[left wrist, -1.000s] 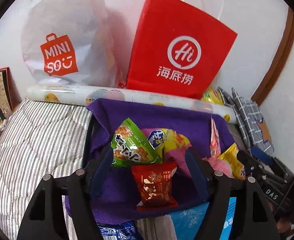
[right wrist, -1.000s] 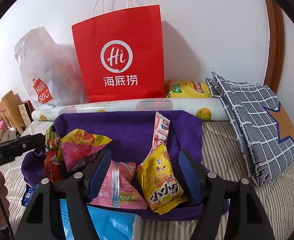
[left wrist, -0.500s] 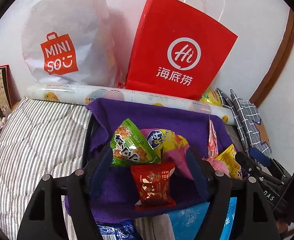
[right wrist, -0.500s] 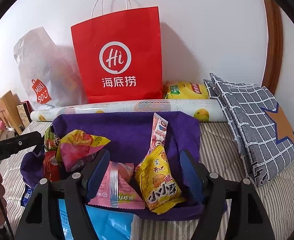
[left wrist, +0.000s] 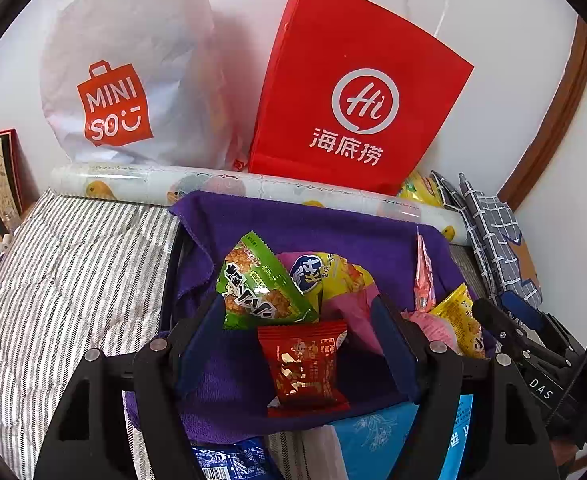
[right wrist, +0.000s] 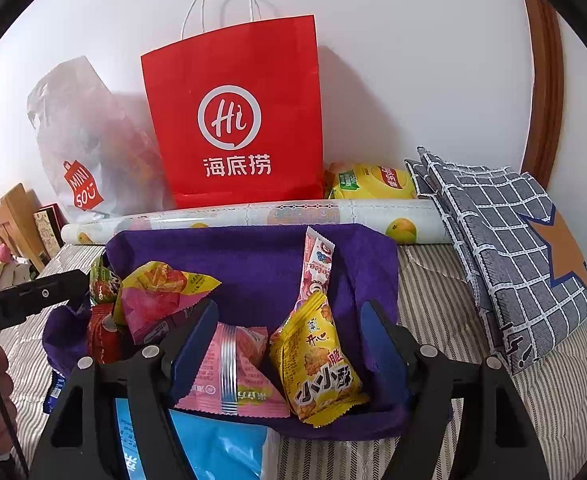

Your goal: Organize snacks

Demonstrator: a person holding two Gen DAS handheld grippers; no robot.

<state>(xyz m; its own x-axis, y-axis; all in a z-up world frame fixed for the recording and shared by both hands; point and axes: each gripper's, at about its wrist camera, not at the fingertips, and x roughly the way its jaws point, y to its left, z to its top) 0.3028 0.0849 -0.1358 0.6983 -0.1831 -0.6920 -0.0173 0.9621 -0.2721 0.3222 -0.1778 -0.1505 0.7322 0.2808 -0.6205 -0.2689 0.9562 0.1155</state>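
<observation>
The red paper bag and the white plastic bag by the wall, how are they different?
The red paper bag stands stiff and flat-sided; the white plastic bag looks soft and crumpled. The red one has white string handles and a round "Hi" logo; the white one carries a red Miniso logo. Both lean against the wall behind the patterned roll.

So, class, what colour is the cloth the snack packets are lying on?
Purple cloth, clearest in the right wrist view.

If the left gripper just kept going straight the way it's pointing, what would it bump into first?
Most likely the small red snack packet, which lies on the purple cloth between the open fingers of the left gripper. The green packet sits just beyond; depth is hard to judge.
</observation>
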